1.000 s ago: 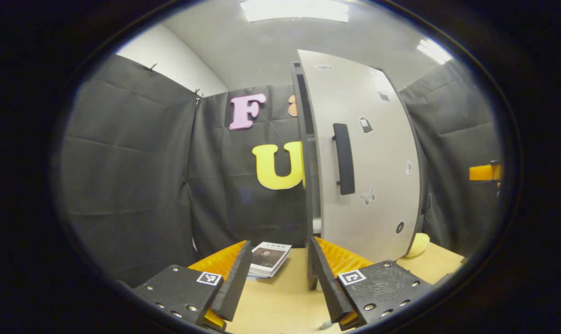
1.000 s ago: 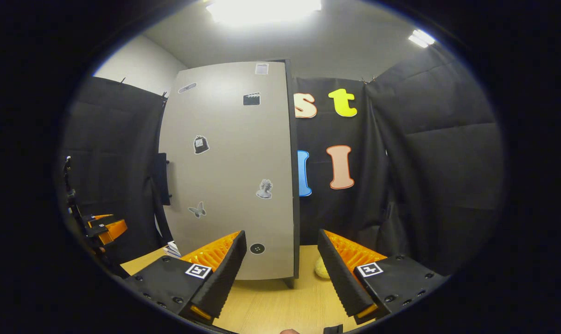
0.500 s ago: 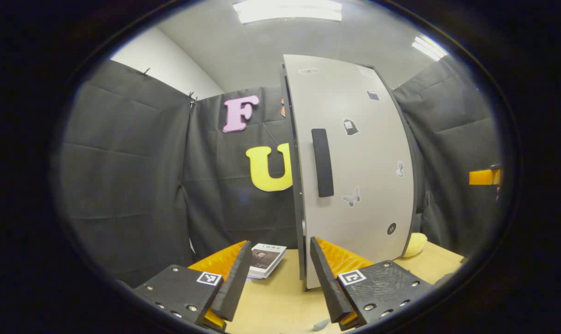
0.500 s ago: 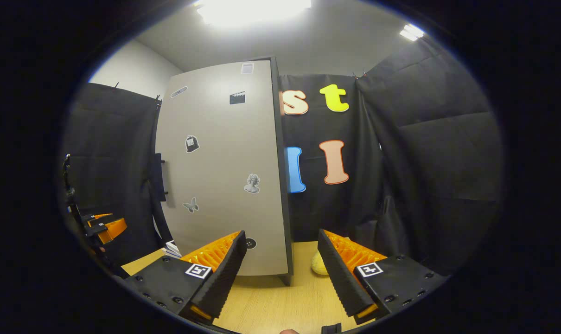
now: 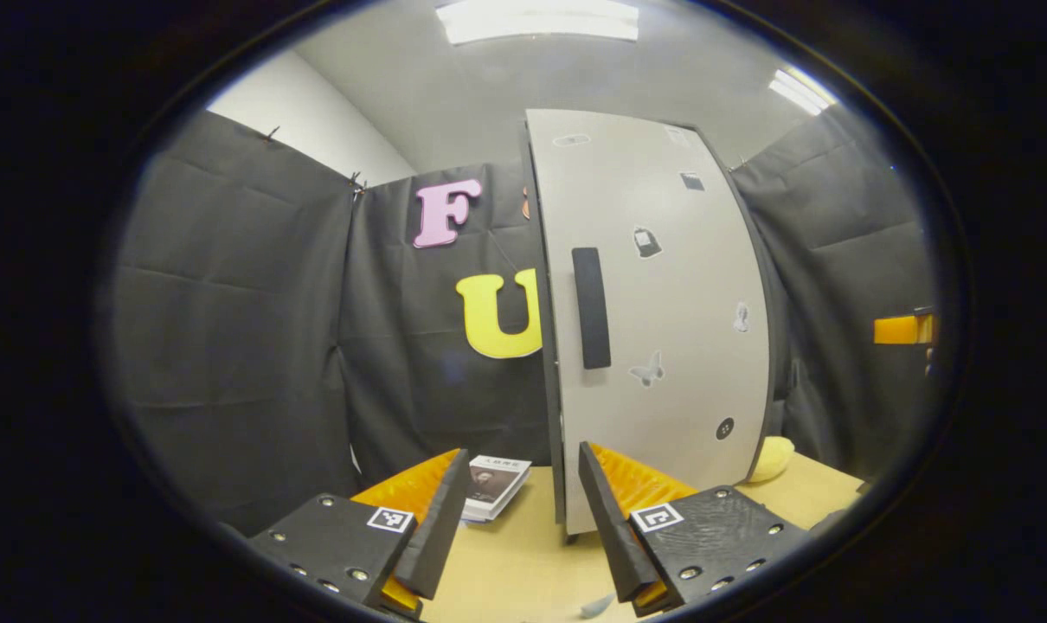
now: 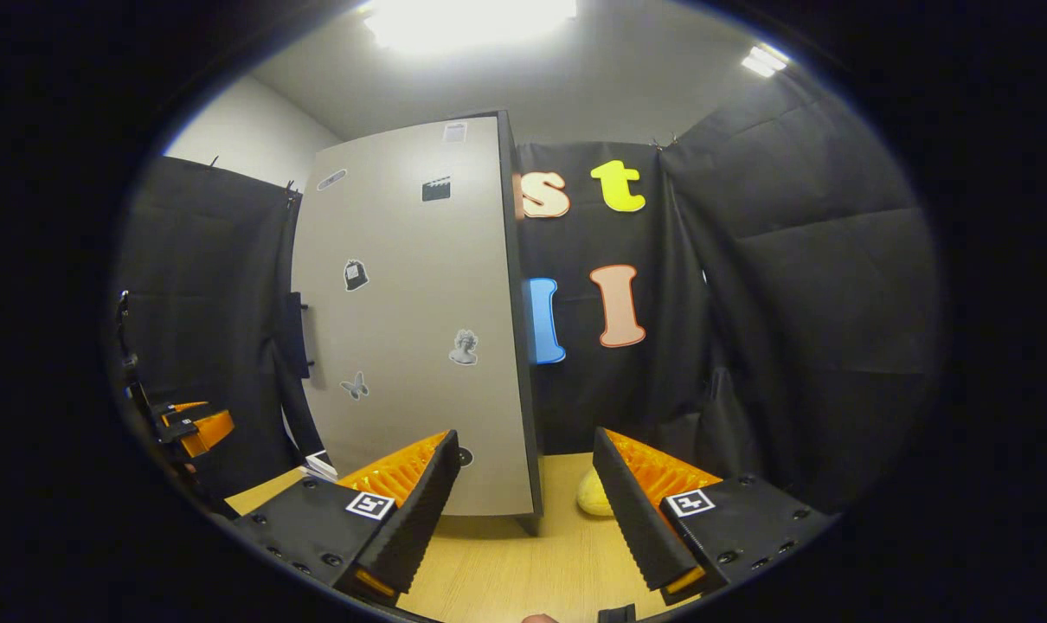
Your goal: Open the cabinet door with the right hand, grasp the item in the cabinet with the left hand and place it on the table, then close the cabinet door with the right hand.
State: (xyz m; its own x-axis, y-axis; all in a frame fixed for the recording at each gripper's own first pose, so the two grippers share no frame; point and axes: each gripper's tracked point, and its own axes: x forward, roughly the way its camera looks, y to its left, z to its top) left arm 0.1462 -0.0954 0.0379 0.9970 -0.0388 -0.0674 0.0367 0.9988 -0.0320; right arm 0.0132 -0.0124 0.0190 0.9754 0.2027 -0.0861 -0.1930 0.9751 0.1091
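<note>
- Left gripper (image 5: pixel 519 519): fingers spread apart, nothing between them, hovering low over the table (image 5: pixel 523 562).
- Just past the left gripper's left finger, a small stack of booklets (image 5: pixel 493 486) lies flat on the table, apart from the finger.
- Straight ahead of the left gripper, beyond its right finger, the cabinet door (image 5: pixel 662 311) stands upright, pale grey, looks shut against the dark cabinet edge (image 5: pixel 545 346).
- A dark vertical handle (image 5: pixel 591 308) sits on the door near its left edge, above the left gripper; no finger touches it.
- Small stickers dot the door, a butterfly sticker (image 5: pixel 645 371) among them.
- To the right of the door's base, far from the left gripper, a yellow rounded item (image 5: pixel 771 458) rests on the table beside the cabinet.
- At the far right of the left gripper view, part of the other gripper shows as an orange piece (image 5: pixel 902 330).
- Right gripper (image 6: pixel 523 506): fingers spread wide, holding nothing, over the table.
- Ahead between the right gripper's fingers, the yellow item (image 6: pixel 594 495) sits on the table, close by the right finger's inner side, contact unclear.
- Ahead-left of the right gripper, the door's face rises above its left finger; the cabinet's dark corner lies ahead between the fingers.
- Far left in the right gripper view, the left gripper appears small, beside the booklets' corner (image 6: pixel 320 465).
</note>
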